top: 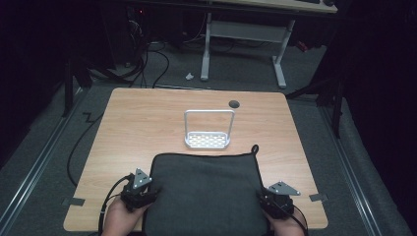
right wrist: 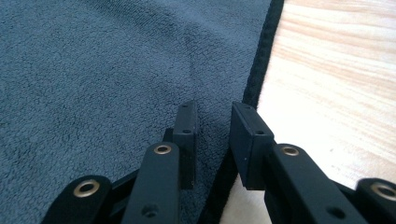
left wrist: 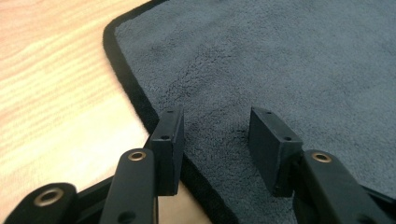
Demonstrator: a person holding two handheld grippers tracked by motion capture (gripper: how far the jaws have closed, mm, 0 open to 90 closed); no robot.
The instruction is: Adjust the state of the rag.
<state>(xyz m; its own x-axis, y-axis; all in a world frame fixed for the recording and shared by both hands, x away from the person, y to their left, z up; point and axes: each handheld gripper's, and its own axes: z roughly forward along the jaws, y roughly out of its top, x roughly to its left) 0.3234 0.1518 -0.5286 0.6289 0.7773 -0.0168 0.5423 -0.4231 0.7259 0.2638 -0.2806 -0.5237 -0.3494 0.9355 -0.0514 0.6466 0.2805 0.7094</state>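
While the grey towel [top: 204, 194] lies flat at 6 o'clock on the wooden table [top: 137, 123], its left and right hems are straddled by the left gripper [left wrist: 215, 135] and right gripper [right wrist: 212, 135], both with jaws parted and nothing pinched, so a grasp could be missed or one corner lifted alone if the black edging slips out. At 12 o'clock the white wire rack [top: 208, 130] is set just beyond the far hem and could be snagged, with a small cable hole [top: 234, 103] behind it
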